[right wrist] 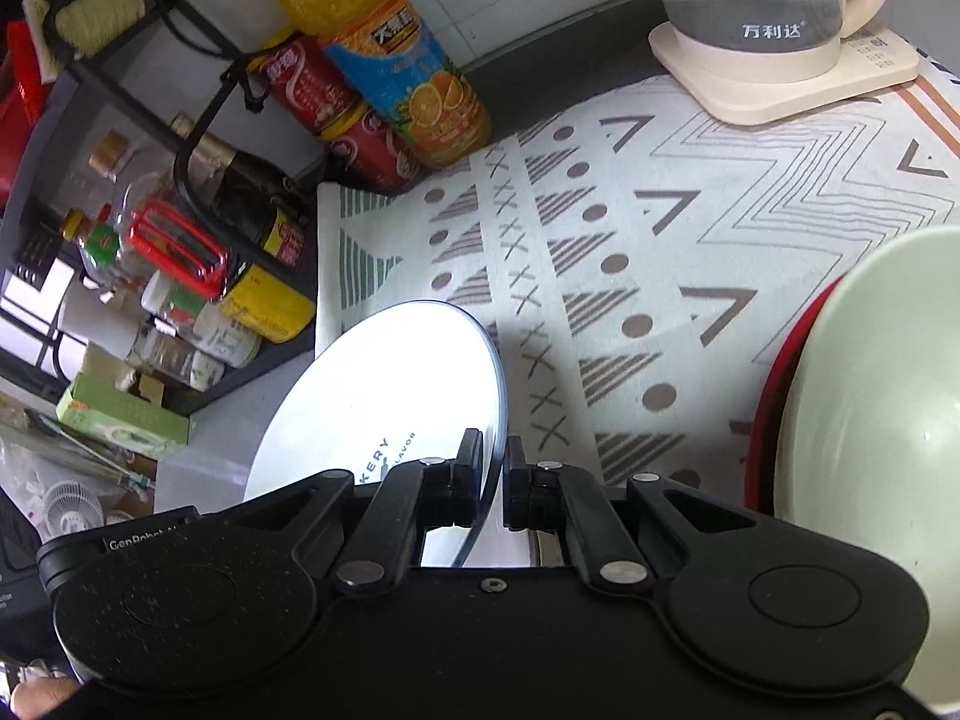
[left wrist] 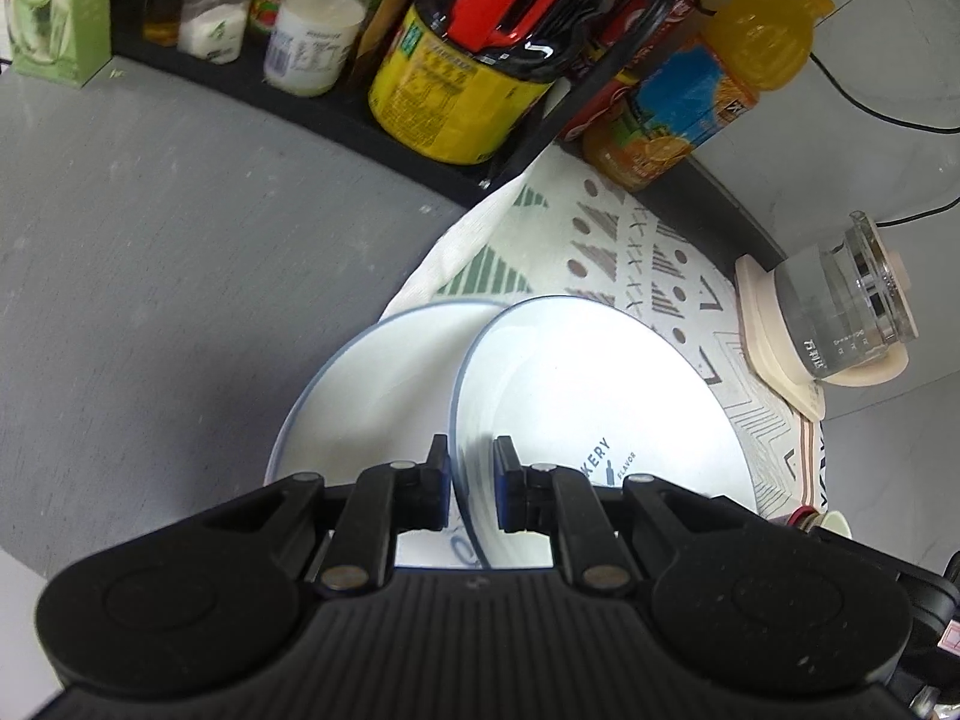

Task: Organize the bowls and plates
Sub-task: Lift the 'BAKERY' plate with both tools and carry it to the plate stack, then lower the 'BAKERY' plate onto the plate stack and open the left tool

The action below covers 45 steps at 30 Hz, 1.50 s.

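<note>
In the left wrist view my left gripper (left wrist: 471, 459) is shut on the rim of a white plate (left wrist: 600, 408) with a blue edge and "BAKERY FLAVOR" print, held tilted over a second white plate (left wrist: 372, 390) lying below it. In the right wrist view my right gripper (right wrist: 493, 456) is shut on the rim of a white printed plate (right wrist: 384, 402), held on edge above the patterned cloth (right wrist: 630, 252). A pale green bowl (right wrist: 882, 450) sits on a red plate (right wrist: 774, 408) at the right.
A black rack (left wrist: 336, 114) holds bottles and jars, with an orange juice bottle (right wrist: 390, 60) and red cans (right wrist: 336, 120) beside it. A glass kettle (right wrist: 762, 6) stands on its cream base at the back. The grey counter (left wrist: 150, 270) lies to the left.
</note>
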### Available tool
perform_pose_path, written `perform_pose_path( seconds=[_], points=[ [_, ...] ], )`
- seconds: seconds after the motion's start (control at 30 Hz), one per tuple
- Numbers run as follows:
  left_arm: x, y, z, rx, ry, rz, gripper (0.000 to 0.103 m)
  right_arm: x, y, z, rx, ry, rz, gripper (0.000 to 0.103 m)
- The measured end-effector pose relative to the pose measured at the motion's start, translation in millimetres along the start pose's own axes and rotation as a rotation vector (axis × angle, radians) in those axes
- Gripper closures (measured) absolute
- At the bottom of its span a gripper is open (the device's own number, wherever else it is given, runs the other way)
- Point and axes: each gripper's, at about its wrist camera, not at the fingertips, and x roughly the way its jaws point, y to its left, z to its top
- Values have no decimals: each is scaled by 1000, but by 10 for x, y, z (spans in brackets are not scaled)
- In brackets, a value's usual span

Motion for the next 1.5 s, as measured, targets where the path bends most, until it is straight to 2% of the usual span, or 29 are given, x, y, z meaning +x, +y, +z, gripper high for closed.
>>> perform_pose_path(
  seconds=[0.37,0.67,0.97,1.17,1.23,1.3,1.5],
  points=[
    [74,151,-180,-6,38,22,91,44,69,-157,-54,30,-34,96],
    [148,222,-295,-19,60,31,90,48,62,-276,-82,18,-58,97],
    [161,193,-253,22,72,54,89,95,56,-317,-92,0,-72,97],
    [10,184,-116,45,34,62,87,111,60,-325,-104,-10,-84,97],
    [-27,189,-63,49,34,71,82,119,67,-323,-110,-12,-88,96],
    [-92,191,-35,54,24,92,63,128,81,-331,-121,-13,-96,96],
    [-275,200,8,84,-62,125,35,176,133,-352,-148,-4,-125,93]
  ],
)
